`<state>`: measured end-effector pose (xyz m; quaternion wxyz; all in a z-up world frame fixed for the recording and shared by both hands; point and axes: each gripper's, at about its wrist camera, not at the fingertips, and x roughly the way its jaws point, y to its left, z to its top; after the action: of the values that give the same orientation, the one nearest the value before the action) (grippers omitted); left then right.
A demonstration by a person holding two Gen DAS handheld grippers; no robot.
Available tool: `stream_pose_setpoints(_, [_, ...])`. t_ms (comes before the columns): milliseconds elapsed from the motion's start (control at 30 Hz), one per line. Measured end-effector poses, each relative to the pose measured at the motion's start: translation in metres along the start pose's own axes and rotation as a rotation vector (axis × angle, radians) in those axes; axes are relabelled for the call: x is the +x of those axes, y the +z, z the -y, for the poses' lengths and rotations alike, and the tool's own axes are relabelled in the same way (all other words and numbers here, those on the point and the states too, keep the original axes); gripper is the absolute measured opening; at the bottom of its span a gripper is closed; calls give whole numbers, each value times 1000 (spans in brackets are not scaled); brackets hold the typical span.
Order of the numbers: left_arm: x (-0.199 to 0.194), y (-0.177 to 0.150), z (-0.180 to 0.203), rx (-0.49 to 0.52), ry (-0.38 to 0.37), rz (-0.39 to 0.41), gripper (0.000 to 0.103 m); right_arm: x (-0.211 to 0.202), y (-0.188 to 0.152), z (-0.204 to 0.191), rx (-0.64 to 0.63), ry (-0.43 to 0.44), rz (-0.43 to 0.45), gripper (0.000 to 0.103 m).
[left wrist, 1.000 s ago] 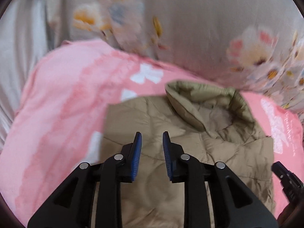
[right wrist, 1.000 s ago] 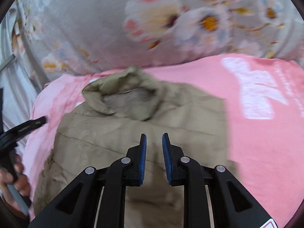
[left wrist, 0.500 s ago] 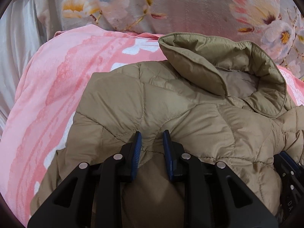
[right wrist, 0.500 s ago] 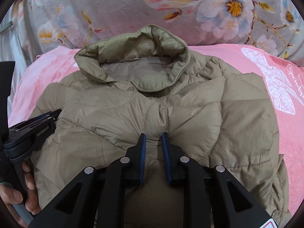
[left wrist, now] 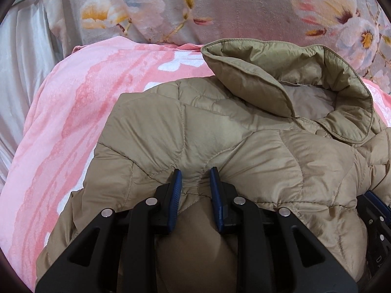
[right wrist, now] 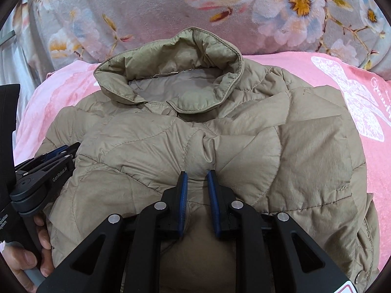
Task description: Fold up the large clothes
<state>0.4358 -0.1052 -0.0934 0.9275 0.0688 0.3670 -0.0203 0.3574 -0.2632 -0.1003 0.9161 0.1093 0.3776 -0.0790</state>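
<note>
Pink blanket [right wrist: 354,78]; both grippers pinching tan jacket [right wrist: 268,127]

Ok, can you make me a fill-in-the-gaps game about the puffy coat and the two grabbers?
1. The puffy jacket is the colour ____.
2. The jacket lies on a blanket that is mostly ____.
3. The right gripper pinches a fold of the ____.
4. The white shape printed on the blanket in the right wrist view is a ____.

Missing words: tan; pink; jacket; butterfly
</note>
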Motion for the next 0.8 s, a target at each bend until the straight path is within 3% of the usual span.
stream_pose_setpoints(800, [-1, 0, 4, 14, 18, 1, 23, 0, 1, 2, 16, 22, -1, 19])
